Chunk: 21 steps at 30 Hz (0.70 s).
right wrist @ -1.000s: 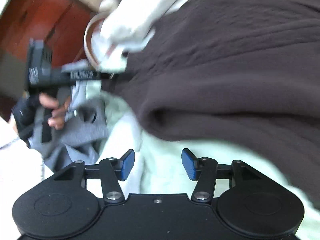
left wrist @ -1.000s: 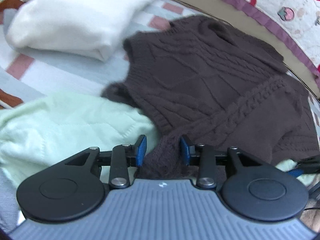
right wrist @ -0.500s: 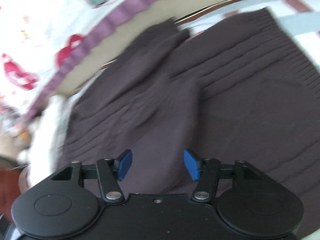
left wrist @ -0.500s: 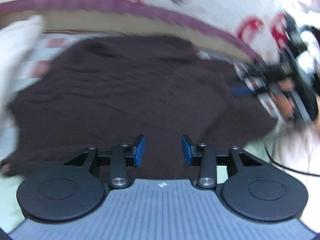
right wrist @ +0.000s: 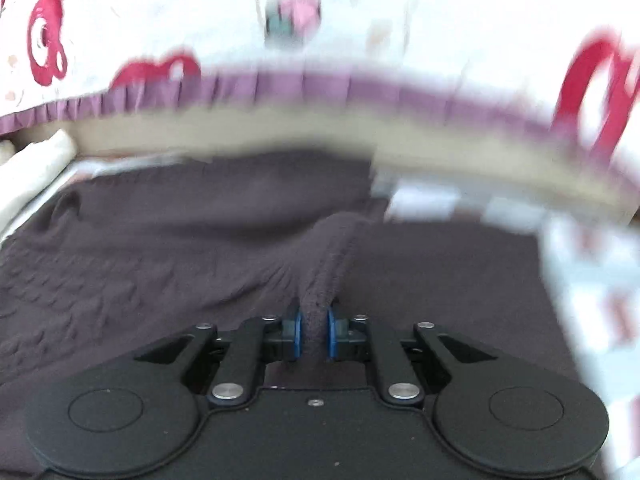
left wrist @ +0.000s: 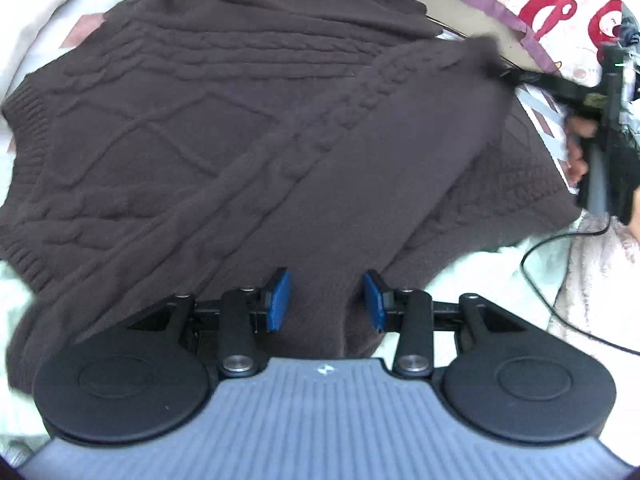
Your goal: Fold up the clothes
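Observation:
A dark brown cable-knit sweater lies spread on the bed. One sleeve runs diagonally across it. My left gripper is open, its blue pads either side of the sleeve's near end, not closed on it. My right gripper is shut on a pinched ridge of the sweater and shows far right in the left wrist view, holding the sleeve's far end. The right wrist view is blurred.
A pale green garment lies under the sweater's near edge. White folded cloth sits at the far left. A quilt with purple trim and red prints borders the bed's far side. A black cable trails at right.
My right gripper has closed on the sweater's sleeve end and both views have swung over the sweater. My left gripper stayed open and now straddles the sleeve.

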{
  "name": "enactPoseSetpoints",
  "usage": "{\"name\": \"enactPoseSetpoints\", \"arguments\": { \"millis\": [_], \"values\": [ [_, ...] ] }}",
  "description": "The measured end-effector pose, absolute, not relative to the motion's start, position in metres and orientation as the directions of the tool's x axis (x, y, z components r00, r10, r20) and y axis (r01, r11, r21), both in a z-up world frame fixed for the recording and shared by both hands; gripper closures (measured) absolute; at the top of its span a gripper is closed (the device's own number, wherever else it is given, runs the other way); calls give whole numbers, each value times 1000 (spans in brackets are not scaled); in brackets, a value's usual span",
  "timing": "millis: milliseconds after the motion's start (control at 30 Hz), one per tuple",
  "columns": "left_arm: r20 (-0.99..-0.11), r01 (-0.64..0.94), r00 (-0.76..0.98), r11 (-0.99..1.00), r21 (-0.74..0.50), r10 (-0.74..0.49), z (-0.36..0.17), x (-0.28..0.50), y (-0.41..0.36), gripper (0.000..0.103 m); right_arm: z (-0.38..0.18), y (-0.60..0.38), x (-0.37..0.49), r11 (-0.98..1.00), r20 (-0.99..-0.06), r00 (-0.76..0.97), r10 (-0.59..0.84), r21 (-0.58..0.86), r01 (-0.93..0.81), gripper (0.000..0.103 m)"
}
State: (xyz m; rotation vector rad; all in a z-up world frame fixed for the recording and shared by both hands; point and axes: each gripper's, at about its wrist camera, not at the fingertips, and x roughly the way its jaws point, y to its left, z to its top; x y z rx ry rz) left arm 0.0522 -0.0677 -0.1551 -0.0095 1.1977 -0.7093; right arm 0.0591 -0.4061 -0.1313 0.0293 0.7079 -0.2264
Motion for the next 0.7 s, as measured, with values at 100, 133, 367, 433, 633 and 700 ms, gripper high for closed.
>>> {"name": "enactPoseSetpoints", "arguments": {
  "millis": [100, 133, 367, 433, 633, 700],
  "values": [
    [-838, 474, 166, 787, -394, -520, -157, 56, -64, 64, -137, -419, 57, 956, -697, 680, -229, -30, 291, 91],
    [-836, 463, 164, 789, -404, -524, -158, 59, -64, 64, -148, -428, 59, 950, -737, 644, -208, 6, 313, 90],
    [-831, 451, 263, 824, -344, -491, -139, 51, -49, 66, -157, -456, 51, 895, -767, 615, -183, 128, 427, 71],
    [-819, 437, 302, 834, -337, -489, -127, 50, -37, 62, -149, -441, 50, 911, -737, 651, -183, 123, 394, 71],
    [-822, 79, 523, 973, -218, -226, -118, 64, 52, 63, -126, -396, 46, 950, -638, 751, -169, 97, 296, 66],
    [-834, -16, 510, 967, -253, -210, -131, 70, 72, 61, -121, -376, 46, 965, -615, 779, -121, 112, 239, 61]
  ]
}}
